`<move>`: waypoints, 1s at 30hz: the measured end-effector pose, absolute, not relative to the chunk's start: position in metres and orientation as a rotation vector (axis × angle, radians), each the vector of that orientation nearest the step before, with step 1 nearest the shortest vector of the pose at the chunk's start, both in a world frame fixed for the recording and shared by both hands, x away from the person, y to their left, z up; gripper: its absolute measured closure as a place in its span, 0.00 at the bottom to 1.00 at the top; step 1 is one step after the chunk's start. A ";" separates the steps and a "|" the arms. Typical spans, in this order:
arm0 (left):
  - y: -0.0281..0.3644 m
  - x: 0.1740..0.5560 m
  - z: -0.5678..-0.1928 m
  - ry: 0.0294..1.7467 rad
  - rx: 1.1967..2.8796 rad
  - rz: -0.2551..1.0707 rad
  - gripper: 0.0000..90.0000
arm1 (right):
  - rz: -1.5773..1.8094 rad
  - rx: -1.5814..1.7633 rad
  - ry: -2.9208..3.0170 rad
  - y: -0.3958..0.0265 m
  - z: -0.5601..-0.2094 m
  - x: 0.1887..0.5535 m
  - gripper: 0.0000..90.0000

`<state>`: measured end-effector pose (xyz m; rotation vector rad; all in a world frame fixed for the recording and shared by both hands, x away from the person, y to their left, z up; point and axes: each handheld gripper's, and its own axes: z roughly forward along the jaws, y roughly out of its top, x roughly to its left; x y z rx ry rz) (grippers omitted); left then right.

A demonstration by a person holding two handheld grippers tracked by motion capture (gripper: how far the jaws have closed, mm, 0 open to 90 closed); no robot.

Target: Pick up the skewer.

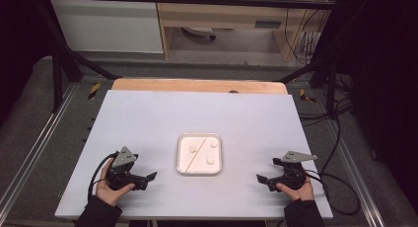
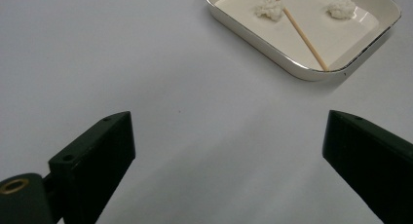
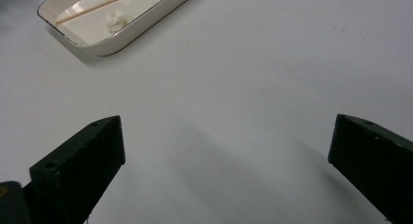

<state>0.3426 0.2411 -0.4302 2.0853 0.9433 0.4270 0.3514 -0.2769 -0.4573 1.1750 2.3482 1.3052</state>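
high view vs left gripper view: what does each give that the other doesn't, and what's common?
High view alone: both hands with their grippers, left gripper and right gripper, resting on the table either side of the tray; three white lumps in the tray; the wooden table edge and shelving beyond.

Left gripper view alone: its own two black jaws standing wide apart with nothing between them, and the fluffy texture of the near lump.

Shared: the white tray, the thin wooden stick lying diagonally in it, and white lumps.
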 end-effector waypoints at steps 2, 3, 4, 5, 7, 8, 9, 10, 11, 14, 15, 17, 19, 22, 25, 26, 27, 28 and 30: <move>0.239 0.343 -0.429 0.944 2.087 0.430 0.05 | 1.301 1.173 2.351 -0.277 -0.457 0.351 0.01; 0.238 0.343 -0.428 0.942 2.088 0.431 0.05 | 1.301 1.173 2.351 -0.277 -0.457 0.351 0.01; 0.236 0.343 -0.427 0.941 2.090 0.433 0.05 | 1.301 1.173 2.351 -0.277 -0.457 0.351 0.01; 0.235 0.343 -0.426 0.936 2.093 0.436 0.05 | 1.301 1.173 2.350 -0.277 -0.457 0.351 0.01; 0.231 0.343 -0.425 0.930 2.100 0.436 0.04 | 1.298 1.174 2.350 -0.277 -0.457 0.351 0.01; 0.230 0.343 -0.424 0.929 2.104 0.437 0.04 | 1.298 1.174 2.350 -0.277 -0.457 0.351 0.01; 0.229 0.344 -0.423 0.929 2.106 0.437 0.04 | 1.296 1.175 2.352 -0.277 -0.457 0.351 0.01; 0.228 0.344 -0.423 0.927 2.107 0.437 0.04 | 1.295 1.173 2.353 -0.277 -0.457 0.351 0.01; 0.226 0.344 -0.422 0.925 2.109 0.435 0.04 | 1.294 1.175 2.354 -0.277 -0.457 0.351 0.01; 0.221 0.345 -0.420 0.918 2.116 0.433 0.04 | 1.290 1.172 2.355 -0.277 -0.457 0.352 0.01; 0.219 0.346 -0.419 0.915 2.116 0.433 0.04 | 1.290 1.172 2.355 -0.277 -0.457 0.352 0.01; 0.216 0.347 -0.417 0.913 2.116 0.432 0.04 | 1.291 1.175 2.355 -0.277 -0.457 0.351 0.01; 0.212 0.348 -0.415 0.911 2.117 0.429 0.04 | 1.292 1.176 2.353 -0.277 -0.457 0.351 0.01; 0.204 0.350 -0.412 0.907 2.117 0.426 0.04 | 1.291 1.173 2.354 -0.277 -0.457 0.351 0.01; 0.198 0.352 -0.411 0.905 2.120 0.422 0.04 | 1.292 1.176 2.354 -0.277 -0.457 0.351 0.01; 0.195 0.353 -0.410 0.902 2.122 0.423 0.04 | 1.289 1.174 2.354 -0.277 -0.457 0.351 0.01; 0.193 0.354 -0.410 0.900 2.123 0.423 0.04 | 1.289 1.173 2.355 -0.277 -0.457 0.351 0.01; 0.191 0.354 -0.409 0.901 2.124 0.420 0.04 | 1.289 1.174 2.354 -0.277 -0.457 0.351 0.01; 0.187 0.356 -0.408 0.897 2.124 0.420 0.04 | 1.291 1.177 2.355 -0.277 -0.457 0.351 0.01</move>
